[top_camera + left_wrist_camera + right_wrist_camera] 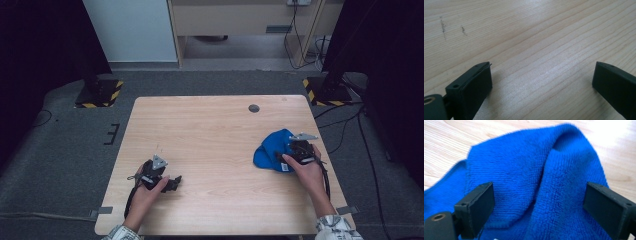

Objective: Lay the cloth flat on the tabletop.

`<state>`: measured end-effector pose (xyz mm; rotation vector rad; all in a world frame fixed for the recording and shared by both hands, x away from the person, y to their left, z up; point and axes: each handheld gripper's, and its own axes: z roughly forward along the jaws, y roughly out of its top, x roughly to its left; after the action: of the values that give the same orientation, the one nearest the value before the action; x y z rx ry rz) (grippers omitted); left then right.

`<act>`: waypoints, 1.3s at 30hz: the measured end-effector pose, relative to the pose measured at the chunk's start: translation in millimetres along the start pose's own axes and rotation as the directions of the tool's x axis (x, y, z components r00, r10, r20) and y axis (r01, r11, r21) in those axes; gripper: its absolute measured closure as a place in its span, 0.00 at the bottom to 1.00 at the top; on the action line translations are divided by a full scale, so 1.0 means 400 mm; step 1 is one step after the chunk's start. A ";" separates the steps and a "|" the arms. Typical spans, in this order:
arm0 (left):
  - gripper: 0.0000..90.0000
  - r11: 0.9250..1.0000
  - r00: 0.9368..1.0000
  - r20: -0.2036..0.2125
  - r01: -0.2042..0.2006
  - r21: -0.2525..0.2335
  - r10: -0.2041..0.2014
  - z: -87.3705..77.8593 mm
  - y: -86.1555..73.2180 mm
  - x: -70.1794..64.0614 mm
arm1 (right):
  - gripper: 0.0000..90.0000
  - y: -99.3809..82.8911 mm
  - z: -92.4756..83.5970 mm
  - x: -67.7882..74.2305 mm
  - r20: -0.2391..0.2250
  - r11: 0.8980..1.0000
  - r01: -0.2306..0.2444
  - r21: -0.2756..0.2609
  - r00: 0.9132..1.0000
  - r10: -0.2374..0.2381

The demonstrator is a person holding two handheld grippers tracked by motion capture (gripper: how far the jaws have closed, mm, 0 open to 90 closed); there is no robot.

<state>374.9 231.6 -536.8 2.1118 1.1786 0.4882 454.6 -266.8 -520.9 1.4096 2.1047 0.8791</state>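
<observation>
A crumpled blue cloth (272, 150) lies on the right side of the wooden table (215, 135). My right gripper (299, 150) hovers over the cloth's right part, held in a hand. In the right gripper view its jaws stand wide apart over the blue cloth (536, 182), with a raised fold between them; the right gripper (537, 202) is open. My left gripper (172, 184) rests low at the front left of the table, apart from the cloth. In the left gripper view the left gripper (541, 80) is open over bare wood.
A round dark grommet (254, 108) sits near the table's far edge. Faint dark marks (443, 27) streak the wood ahead of the left gripper. Cables (345, 125) run across the floor to the right, and stand bases with yellow-black stripes (100, 93) flank the far corners.
</observation>
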 end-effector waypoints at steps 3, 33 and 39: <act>0.02 1.000 1.000 0.001 -0.003 0.001 0.003 0.000 0.000 0.000 | 0.13 -0.009 0.014 -0.006 -0.005 1.000 -0.017 0.026 1.000 0.017; 0.07 1.000 1.000 0.008 -0.009 -0.006 0.010 -0.001 0.003 -0.006 | 0.85 0.014 -0.058 0.028 -0.180 0.984 -0.077 -0.161 0.983 0.047; 0.07 1.000 1.000 0.009 -0.009 -0.006 0.009 0.000 0.004 -0.006 | 0.85 0.041 -0.071 0.087 -0.231 0.979 -0.069 -0.193 0.973 0.023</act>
<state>374.6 229.1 -535.7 2.1125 1.1621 0.4855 432.9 -237.3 -490.3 1.3102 2.0815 1.2871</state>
